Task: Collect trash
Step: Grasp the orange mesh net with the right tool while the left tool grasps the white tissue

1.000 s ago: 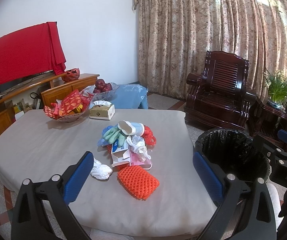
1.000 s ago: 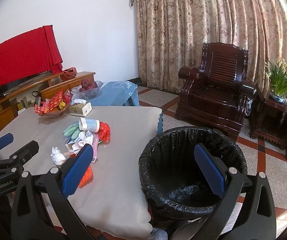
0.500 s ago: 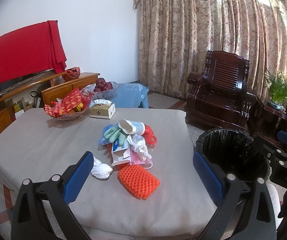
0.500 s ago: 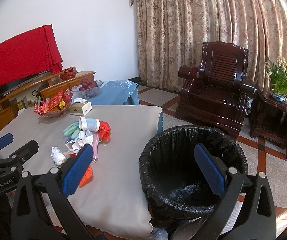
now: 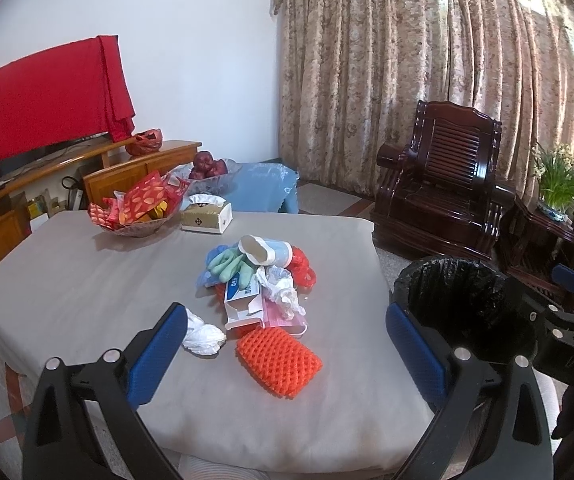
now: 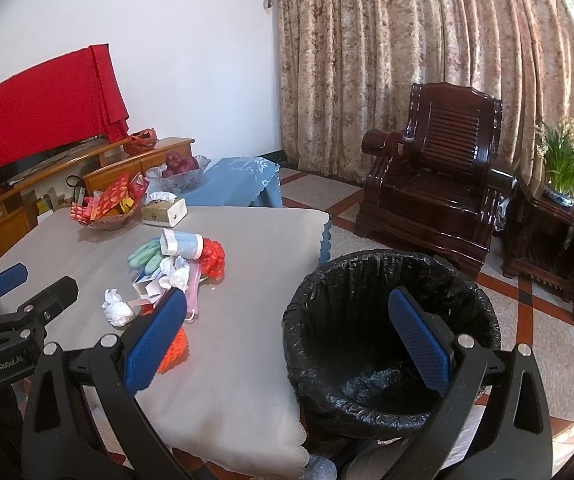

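Where we're at: nothing's in hand yet, so we'd call this the very start, with the first pick to choose.

Left gripper (image 5: 287, 354): jaws wide apart and empty, hanging over the near edge of the table (image 5: 67, 272).

Right gripper (image 6: 287, 338): also spread wide with nothing in it, off the table's corner with the bin (image 6: 391, 344) framed between its fingers.

The trash: it's all heaped mid-table. There's an orange foam net (image 5: 279, 362) closest to us, a crumpled white tissue (image 5: 203, 336) just beside it, and behind those a small carton (image 5: 241, 300), a pink mask (image 5: 283, 318), green gloves (image 5: 231, 266), a tipped paper cup (image 5: 265, 250) and some red netting (image 5: 301, 268), all touching or overlapping.

The bin: black-lined and open, standing on the floor just off the table's right corner. From what we can see of the inside, there's only the liner.

How we'd do it: start with the loose stuff at the front, the foam net or the tissue, since both sit apart from the heap. Come down from above, pinch across the middle, lift clear and carry it right over the rim before letting go.

Watch out for: the mask's loops and the netting, which will probably drag their neighbours along.

Leave alone: the snack bowl (image 5: 139, 222) and tissue box (image 5: 207, 220) at the back don't look like trash to us.
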Demonstrator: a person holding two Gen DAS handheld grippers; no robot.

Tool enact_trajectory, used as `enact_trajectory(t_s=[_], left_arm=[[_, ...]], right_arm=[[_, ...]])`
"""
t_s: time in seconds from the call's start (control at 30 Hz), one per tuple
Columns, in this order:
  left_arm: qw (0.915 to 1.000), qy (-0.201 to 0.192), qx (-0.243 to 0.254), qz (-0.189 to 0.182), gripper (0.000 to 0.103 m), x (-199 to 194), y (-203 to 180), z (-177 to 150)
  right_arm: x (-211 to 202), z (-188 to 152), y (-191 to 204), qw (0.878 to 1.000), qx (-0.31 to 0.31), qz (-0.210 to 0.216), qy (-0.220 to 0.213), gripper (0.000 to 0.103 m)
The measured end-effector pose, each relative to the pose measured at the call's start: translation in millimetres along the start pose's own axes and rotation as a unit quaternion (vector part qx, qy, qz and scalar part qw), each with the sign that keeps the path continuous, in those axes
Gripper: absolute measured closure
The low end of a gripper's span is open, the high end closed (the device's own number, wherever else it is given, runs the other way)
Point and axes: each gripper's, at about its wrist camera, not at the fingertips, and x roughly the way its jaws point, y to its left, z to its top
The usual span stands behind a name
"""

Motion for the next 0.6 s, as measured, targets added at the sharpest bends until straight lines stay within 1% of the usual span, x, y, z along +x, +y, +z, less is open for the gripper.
enact_trajectory(t_s=[0.1, 0.2, 0.27, 0.3, 0.33, 0.43, 0.6], left_arm=[[0.9999, -0.002, -0.004, 0.010, 0.006, 5, 7, 1], [0.9994, -0.004, -0.012, 0.031, 0.006, 17, 27, 4], [0.9989, 0.012, -0.011, 0.043, 0.006, 33, 45, 2], [0.9982, 0.018, -0.013, 0.056, 0.006, 40, 55, 0], [0.9970, 0.025, -0.016, 0.071, 0.006, 47, 67, -4], [0.9935, 0.042, -0.026, 0.102, 0.006, 65, 97, -19], [0.9900, 0.064, -0.031, 0.121, 0.006, 88, 126, -45]], right_arm=[[7, 1, 4, 1.000, -0.003, 0.009, 0.000, 0.005], [21, 1, 7, 1.000, -0.004, 0.021, 0.005, 0.005], [37, -2, 14, 0.999, -0.005, 0.035, 0.012, 0.005], [43, -3, 17, 0.999, -0.007, 0.039, 0.017, 0.005], [53, -6, 24, 0.998, -0.010, 0.050, 0.024, 0.005], [75, -15, 42, 0.996, -0.021, 0.073, 0.035, 0.005], [117, -36, 78, 0.991, -0.040, 0.115, 0.062, 0.005]])
